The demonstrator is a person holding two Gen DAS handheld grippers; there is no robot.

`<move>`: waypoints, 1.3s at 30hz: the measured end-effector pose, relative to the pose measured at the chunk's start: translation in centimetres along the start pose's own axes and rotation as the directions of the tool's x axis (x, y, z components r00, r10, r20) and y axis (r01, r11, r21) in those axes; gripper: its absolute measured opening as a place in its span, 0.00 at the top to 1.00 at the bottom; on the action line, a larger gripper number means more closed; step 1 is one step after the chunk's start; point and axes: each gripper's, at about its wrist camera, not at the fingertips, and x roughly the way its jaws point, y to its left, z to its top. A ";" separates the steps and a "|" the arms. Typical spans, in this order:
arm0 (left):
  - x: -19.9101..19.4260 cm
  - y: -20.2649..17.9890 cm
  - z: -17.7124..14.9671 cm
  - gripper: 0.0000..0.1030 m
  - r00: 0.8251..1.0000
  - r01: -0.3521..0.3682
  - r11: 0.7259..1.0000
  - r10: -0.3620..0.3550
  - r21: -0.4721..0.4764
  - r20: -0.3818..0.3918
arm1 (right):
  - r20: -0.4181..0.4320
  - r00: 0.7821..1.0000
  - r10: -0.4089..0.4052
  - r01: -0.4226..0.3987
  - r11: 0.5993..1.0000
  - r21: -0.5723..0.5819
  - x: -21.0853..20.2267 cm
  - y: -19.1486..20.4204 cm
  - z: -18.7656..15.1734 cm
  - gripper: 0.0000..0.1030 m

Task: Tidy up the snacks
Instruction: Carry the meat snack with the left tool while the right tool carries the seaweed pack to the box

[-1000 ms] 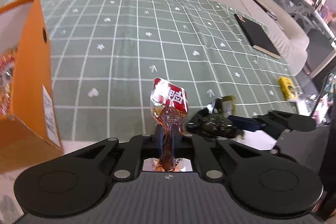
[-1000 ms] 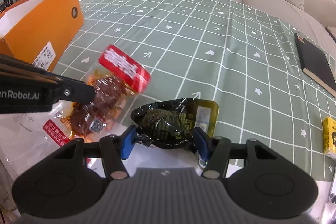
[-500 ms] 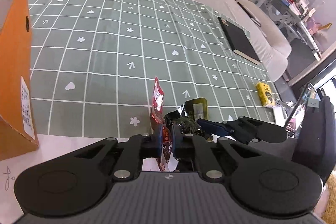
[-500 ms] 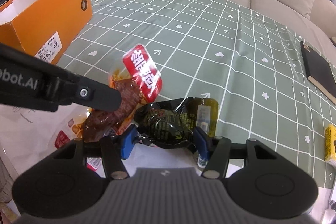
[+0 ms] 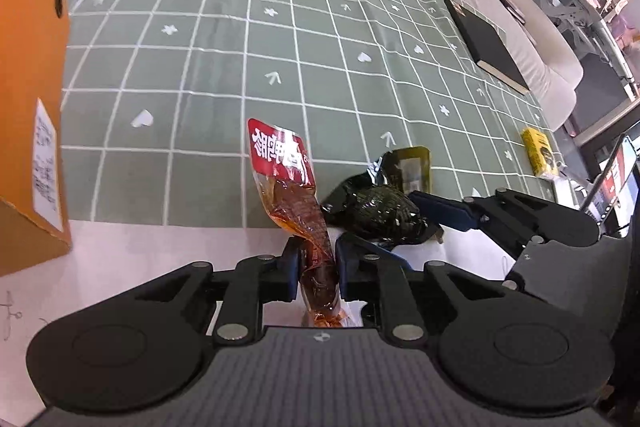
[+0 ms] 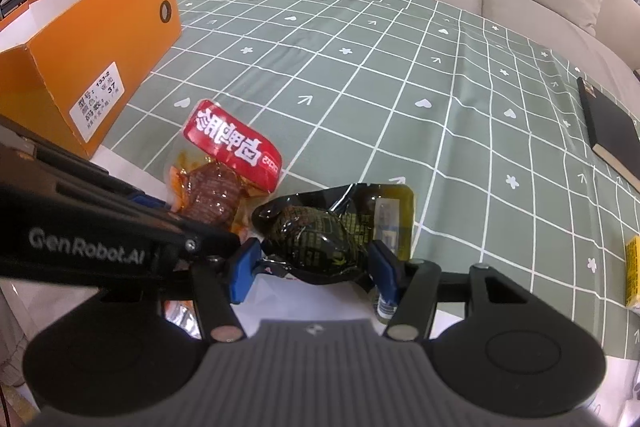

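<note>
A red-topped clear snack packet (image 5: 280, 159) with brown meat stands up between the fingers of my left gripper (image 5: 317, 259). Those jaws are opening, with the pads still against the packet's lower end. In the right wrist view the same packet (image 6: 232, 147) sits at the near edge of the green cloth. My right gripper (image 6: 314, 263) is shut on a black-and-olive snack packet (image 6: 320, 239), its blue pads on both sides. The two packets nearly touch. An open orange box (image 6: 92, 39) stands at the left.
The green checked cloth (image 5: 240, 47) covers the table up to a beige sofa behind. A black notebook (image 5: 486, 47) lies at the far right and a small yellow pack (image 5: 540, 153) near the right edge. The white tabletop shows in front of the cloth.
The red packet has swung from edge-on to face-on in the left wrist view, and the gap between the left jaws has widened a little. The right gripper and its dark packet have stayed put.
</note>
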 end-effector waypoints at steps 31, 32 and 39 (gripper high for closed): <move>-13.3 3.0 2.1 0.81 0.944 -0.059 0.998 0.067 -0.035 0.324 | 0.248 0.964 0.094 -0.152 0.962 0.228 -7.8 1.0 5.6 0.47; -13.9 3.3 2.3 0.81 0.938 -0.059 0.997 0.070 -0.043 0.339 | 0.257 0.961 0.102 -0.161 0.962 0.219 -8.1 1.5 6.1 0.47; -18.1 6.6 3.2 0.81 0.902 -0.114 0.987 0.150 -0.110 0.406 | 0.321 0.930 0.176 -0.224 0.968 0.116 -10.0 5.7 10.6 0.47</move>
